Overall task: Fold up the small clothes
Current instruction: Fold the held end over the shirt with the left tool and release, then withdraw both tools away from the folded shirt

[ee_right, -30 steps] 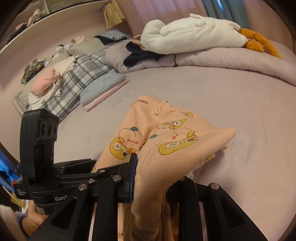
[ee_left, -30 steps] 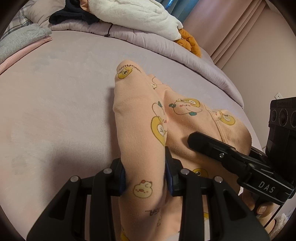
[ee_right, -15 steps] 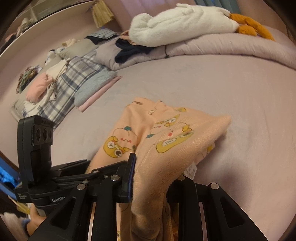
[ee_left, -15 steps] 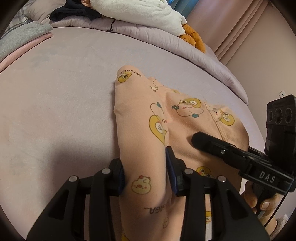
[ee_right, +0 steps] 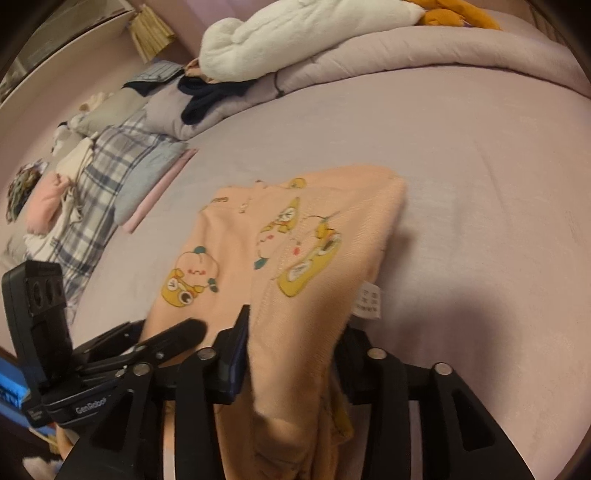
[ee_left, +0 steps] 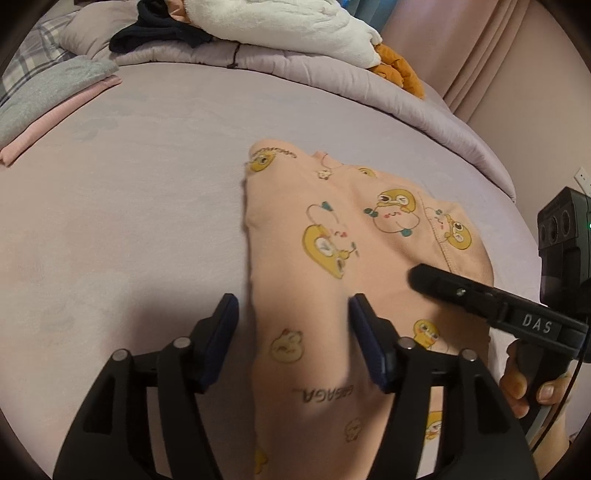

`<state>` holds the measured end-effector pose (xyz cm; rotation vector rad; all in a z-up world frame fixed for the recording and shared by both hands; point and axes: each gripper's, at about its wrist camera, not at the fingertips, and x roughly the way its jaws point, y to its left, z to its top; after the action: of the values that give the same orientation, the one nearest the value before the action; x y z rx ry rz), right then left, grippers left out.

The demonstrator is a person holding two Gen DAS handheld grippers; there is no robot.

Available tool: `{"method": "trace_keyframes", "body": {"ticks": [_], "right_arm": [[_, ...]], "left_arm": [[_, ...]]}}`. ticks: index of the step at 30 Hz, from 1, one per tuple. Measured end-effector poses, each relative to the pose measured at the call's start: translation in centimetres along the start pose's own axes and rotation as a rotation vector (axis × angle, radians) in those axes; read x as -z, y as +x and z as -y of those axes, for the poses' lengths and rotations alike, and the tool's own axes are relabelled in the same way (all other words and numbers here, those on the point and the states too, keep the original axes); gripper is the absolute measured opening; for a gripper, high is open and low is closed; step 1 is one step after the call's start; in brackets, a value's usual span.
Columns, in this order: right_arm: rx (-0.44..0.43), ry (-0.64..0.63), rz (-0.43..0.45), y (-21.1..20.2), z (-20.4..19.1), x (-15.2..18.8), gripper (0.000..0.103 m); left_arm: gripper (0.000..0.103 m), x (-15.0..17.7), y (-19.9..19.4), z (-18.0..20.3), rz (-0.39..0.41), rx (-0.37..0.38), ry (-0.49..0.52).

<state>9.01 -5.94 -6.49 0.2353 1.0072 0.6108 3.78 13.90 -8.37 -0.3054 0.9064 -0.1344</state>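
My left tongs (ee_left: 293, 314) are opening around the peach garment (ee_left: 332, 258) on the bed (ee_left: 129, 221), pads clear; my right tongs (ee_right: 291, 332) are opening around its 3 o'clock edge. Open sheet lies toward 9 o'clock.

The small garment (ee_left: 332, 258) lay on the bed sheet (ee_left: 129, 221), between the fingers of both grippers. The folded quilt (ee_left: 332, 81) ran along the far edge, bearing a plush toy (ee_left: 295, 26). Folded clothes (ee_right: 140, 177) lay to the left.
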Motion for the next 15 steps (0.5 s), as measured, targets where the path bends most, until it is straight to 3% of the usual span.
{"method": "trace_keyframes", "body": {"ticks": [8, 15], "right_arm": [[0.024, 0.032, 0.013, -1.0, 0.6, 0.8, 0.045], [0.041, -0.076, 0.022, -2.1, -1.6, 1.9, 0.045]], "left_arm": [[0.072, 1.1, -1.1, -0.4, -0.006, -0.044, 0.004], [0.075, 2.2, -1.7, -0.4, -0.007, -0.068, 0.005]]}}
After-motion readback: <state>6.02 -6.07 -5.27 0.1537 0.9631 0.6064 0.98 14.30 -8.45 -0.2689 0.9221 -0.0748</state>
